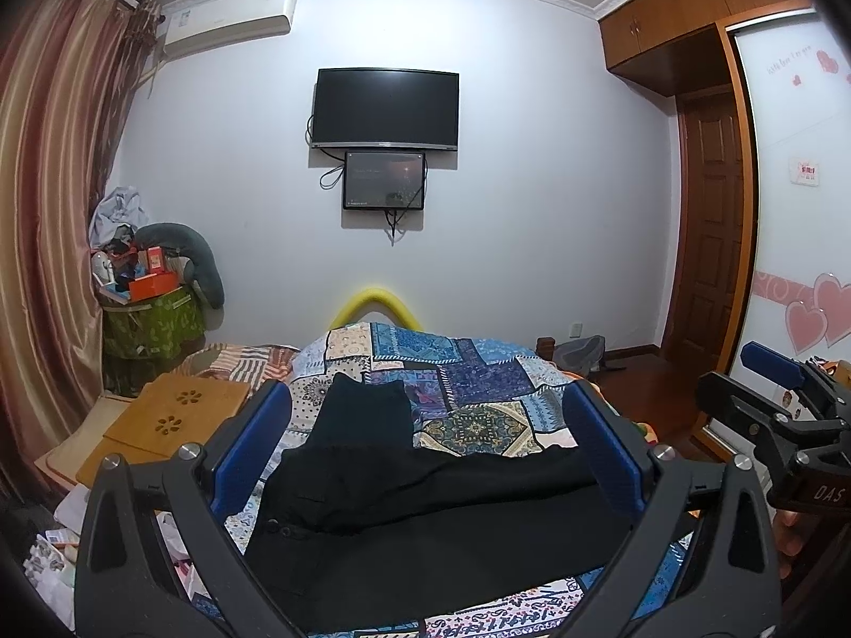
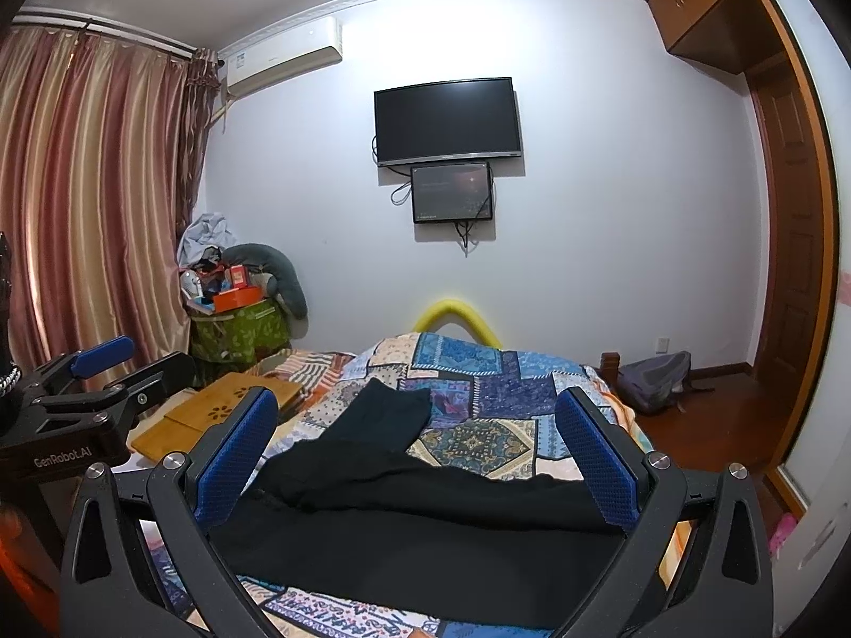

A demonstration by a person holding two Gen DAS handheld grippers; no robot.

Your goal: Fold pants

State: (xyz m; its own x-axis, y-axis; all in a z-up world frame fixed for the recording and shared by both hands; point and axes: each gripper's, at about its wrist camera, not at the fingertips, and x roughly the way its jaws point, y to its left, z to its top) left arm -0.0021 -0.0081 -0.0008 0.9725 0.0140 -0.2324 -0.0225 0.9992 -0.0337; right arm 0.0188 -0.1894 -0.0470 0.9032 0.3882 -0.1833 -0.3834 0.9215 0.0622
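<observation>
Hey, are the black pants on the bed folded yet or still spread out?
Spread out: the black pants lie loosely across the patchwork bedspread, one leg angled away.

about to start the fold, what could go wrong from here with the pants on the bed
1. The black pants lie bunched, one leg angled away from the other, so a fold now may trap creases.
2. Both the left gripper and right gripper are open above the cloth; a shallow pinch might catch only one layer.
3. The patchwork quilt beneath could get pinched too.
</observation>
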